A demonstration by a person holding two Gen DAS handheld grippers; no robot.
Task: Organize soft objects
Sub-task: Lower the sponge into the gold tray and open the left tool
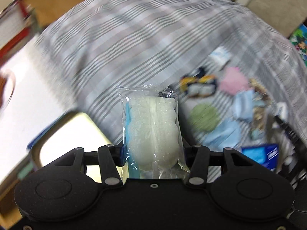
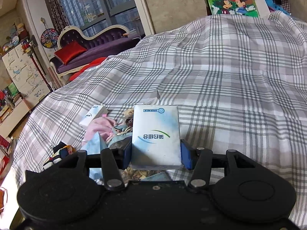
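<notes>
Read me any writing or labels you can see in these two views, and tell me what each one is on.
White and pale blue tissue pack in the right gripper: upside-down Chinese characters, too unsure to quote; small top line unreadable.
Small white tissue pack on the checked sheet: too small.
Blue packet, left view: blurred.

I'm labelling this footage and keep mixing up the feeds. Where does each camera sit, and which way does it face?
Left wrist: on the left tongs, looking steeply down at the checked sheet; blurred; its own tongs grip a clear bag of sponges.
Right wrist: on the right tongs, looking across the bed toward the window; its tongs grip a tissue pack.
Shared: the checked sheet, the pink cloth and the pile around it.
</notes>
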